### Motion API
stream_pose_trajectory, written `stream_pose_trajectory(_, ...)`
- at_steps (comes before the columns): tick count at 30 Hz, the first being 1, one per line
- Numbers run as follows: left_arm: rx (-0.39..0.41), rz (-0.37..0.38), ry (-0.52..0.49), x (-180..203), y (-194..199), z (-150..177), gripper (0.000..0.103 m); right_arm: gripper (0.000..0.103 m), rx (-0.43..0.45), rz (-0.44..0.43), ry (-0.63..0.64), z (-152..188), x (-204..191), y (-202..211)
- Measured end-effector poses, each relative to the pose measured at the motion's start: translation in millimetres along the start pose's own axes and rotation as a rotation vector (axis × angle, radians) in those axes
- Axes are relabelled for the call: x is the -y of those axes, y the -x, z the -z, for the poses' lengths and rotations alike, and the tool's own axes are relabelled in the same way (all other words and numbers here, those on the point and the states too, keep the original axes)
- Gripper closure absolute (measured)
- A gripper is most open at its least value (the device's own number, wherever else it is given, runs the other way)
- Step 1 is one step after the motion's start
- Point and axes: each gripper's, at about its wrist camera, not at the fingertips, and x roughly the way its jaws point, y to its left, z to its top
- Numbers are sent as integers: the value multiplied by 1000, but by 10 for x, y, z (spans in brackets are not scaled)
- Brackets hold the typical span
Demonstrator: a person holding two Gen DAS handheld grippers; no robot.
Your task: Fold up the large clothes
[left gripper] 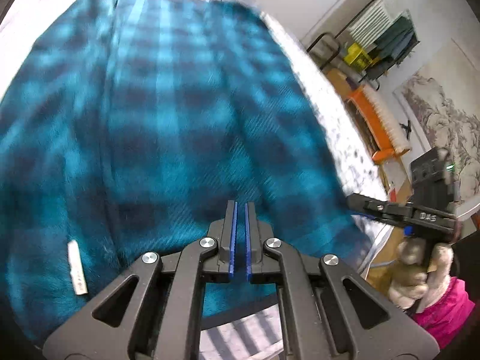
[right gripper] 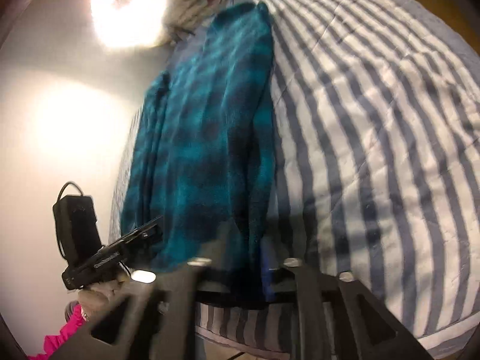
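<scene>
A large teal and dark blue plaid fleece garment [left gripper: 168, 111] lies spread on the bed, with a white label [left gripper: 77, 267] near its lower left. My left gripper [left gripper: 241, 207] hovers just above its near edge; the blue pads stand almost together with a narrow gap and nothing between them. My right gripper [left gripper: 360, 207] shows at the right of the left wrist view, at the garment's right edge. In the blurred right wrist view the garment [right gripper: 210, 126] hangs bunched and lifted, running down between my right gripper's fingers [right gripper: 246, 258].
A blue and white striped quilt [right gripper: 375, 126] covers the bed. An orange brush [left gripper: 378, 120], a rack with hanging clothes [left gripper: 387, 39] and a wall painting [left gripper: 444, 123] stand to the right. A bright lamp [right gripper: 129, 9] glares at upper left.
</scene>
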Motion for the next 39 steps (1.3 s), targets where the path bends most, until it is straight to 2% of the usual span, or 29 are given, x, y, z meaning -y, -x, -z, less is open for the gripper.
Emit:
stream_pose_trajectory(1,21,10,-16,86,58,-22,103,48,20,12,-17,-14,46,36)
stream_pose_trajectory(2,33,22,-32,157,86,-40,103,44,33,20,-48,-21,120,53)
stream_pose_trajectory(5,37,39,-99,383,49,-91,103,48,27,-14,-129,-24,304,-32)
stream_pose_trajectory(7,14,29,-129,482,-79,-72,103,49,36,-48,-129,-43,315,-9)
stream_pose_trajectory(8,4,21,-133,477,-124,-58,103,62,25,-53,-115,-54,286,-30)
stream_pose_trajectory(10,-36,-10,-122,428,-293,30,103,80,-16,-61,-97,-67,237,-122)
stream_pose_trajectory(11,-45,-22,-112,377,-342,91,103,93,-31,-60,-91,-62,201,-171)
stream_pose_trajectory(13,-39,-39,-97,293,-412,176,103,96,-33,-30,-63,-56,102,-213)
stream_pose_trajectory(17,-61,-23,-59,276,-315,132,103,98,-15,29,39,-104,-248,-182)
stream_pose_trajectory(20,-28,2,-39,264,3,32,103,98,6,76,91,-160,-462,-150)
stream_pose_trajectory(26,77,24,-22,203,1021,-203,103,98,25,242,275,-177,-927,-117)
stream_pose_trajectory(29,162,8,-28,115,1578,-303,103,98,29,317,383,-137,-1203,-183)
stream_pose_trajectory(32,271,20,13,-62,2092,-317,103,98,32,371,513,-73,-1523,-286)
stream_pose_trajectory(36,367,25,93,-325,2454,-292,103,98,14,405,634,-11,-1900,-526)
stream_pose_trajectory(39,365,42,144,-498,2514,-263,103,98,-18,438,734,66,-2148,-790)
